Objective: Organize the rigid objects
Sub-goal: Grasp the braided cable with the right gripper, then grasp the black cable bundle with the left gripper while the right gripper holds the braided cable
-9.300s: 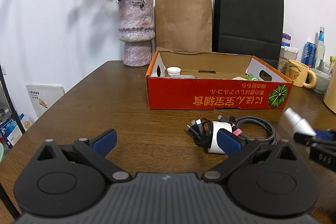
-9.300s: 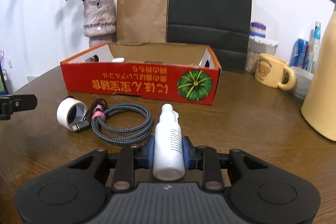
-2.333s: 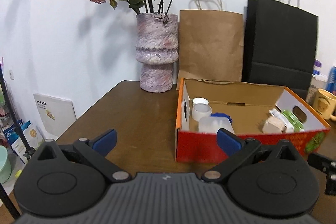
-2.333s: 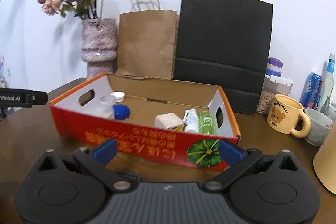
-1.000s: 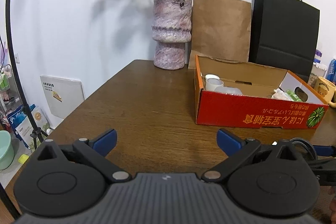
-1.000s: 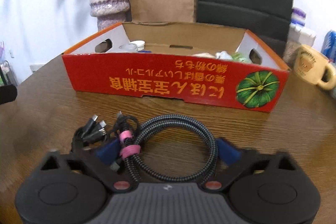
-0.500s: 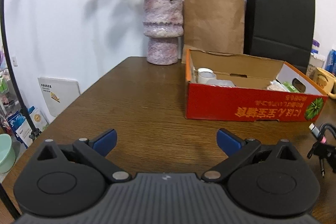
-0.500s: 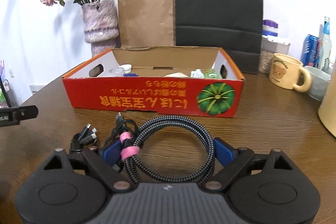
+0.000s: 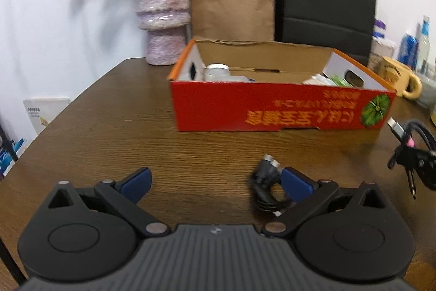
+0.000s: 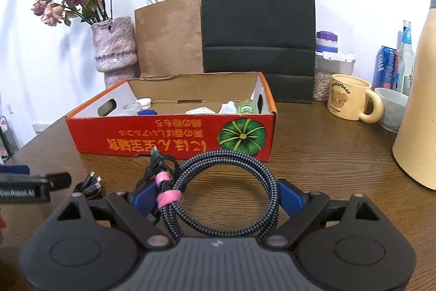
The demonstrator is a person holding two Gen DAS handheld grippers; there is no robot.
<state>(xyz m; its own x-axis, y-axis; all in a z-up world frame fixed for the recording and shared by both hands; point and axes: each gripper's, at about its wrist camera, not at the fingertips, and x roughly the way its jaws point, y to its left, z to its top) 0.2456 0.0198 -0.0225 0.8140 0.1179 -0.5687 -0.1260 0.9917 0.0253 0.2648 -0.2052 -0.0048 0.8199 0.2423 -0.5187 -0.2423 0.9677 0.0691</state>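
now the right hand-held gripper [image 10: 219, 198] has its wide-set pads pressed on either side of the coiled braided cable [image 10: 226, 192], which hangs off the table [image 10: 327, 162] just in front of the red cardboard box [image 10: 174, 135]. gripping across the coil's width keeps the loops together, and the pink tie [image 10: 166, 197] holds the bundle on one side. the box already holds small bottles and jars, so the cable looks bound for it too. the left hand-held gripper [image 9: 215, 182] is open and holds nothing; a small black cable bundle [image 9: 268, 187] lies on the table by its right finger, probably the next thing to pick. the vase [image 10: 114, 48], paper bags and mug [image 10: 351, 100] stand behind, out of the way.
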